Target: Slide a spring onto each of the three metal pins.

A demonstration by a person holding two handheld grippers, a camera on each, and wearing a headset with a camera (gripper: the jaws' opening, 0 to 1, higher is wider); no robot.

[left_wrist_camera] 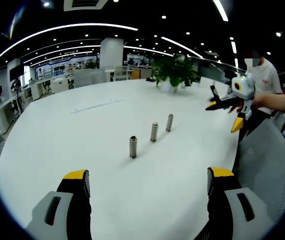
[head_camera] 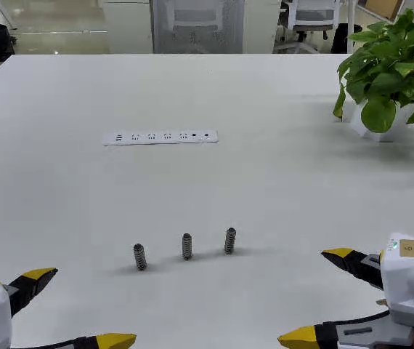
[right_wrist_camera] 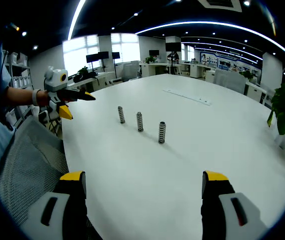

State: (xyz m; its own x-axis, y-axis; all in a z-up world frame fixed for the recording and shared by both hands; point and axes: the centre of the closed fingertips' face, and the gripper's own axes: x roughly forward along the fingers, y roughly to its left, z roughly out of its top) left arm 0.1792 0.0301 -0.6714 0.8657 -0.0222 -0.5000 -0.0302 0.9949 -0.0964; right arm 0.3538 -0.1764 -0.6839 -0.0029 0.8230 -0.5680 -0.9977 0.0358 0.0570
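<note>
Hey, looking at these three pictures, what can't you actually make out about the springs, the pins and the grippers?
- Whether pins stand inside the three springs: in every view the springs are small and their coils cover whatever is inside.
- Left gripper and right gripper: in the head view their bodies are cut off by the bottom edge.
- Plant: in the head view its base is mostly behind leaves, and the right edge cuts it.

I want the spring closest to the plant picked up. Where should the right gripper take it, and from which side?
Probably its middle coils, one jaw on each side. The spring stands upright with its neighbour on its left, so the open right gripper would best come in level from the free right side.
</note>
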